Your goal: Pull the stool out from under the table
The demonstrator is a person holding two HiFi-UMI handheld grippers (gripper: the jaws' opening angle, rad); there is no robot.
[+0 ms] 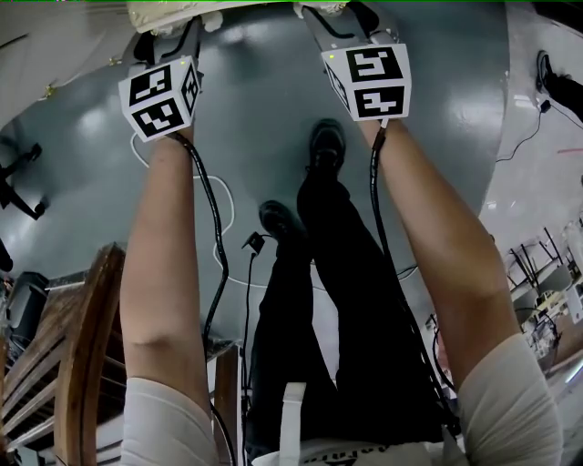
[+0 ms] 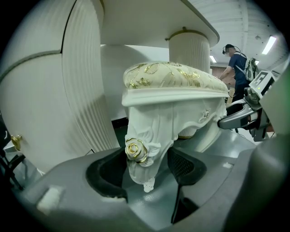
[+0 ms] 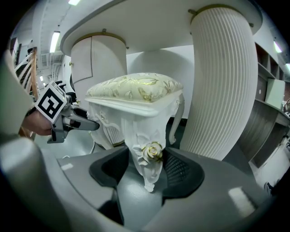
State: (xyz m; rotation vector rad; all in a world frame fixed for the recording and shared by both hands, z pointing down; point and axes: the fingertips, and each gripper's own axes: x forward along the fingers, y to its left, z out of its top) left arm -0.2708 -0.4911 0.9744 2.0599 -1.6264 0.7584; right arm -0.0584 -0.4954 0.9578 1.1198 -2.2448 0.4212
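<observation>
The white stool has a cream and gold cushion and carved legs with gold roses. It stands under the white table, between fluted columns. My left gripper has one front leg between its pads, both pads against it. In the right gripper view the stool shows again, and my right gripper is shut on the other front leg. The head view shows both grippers stretched forward to the cushion edge at the top.
The tabletop overhangs the stool closely. A wooden chair stands at my lower left. Cables lie on the grey floor by my feet. A person stands far behind; shelves are at the right.
</observation>
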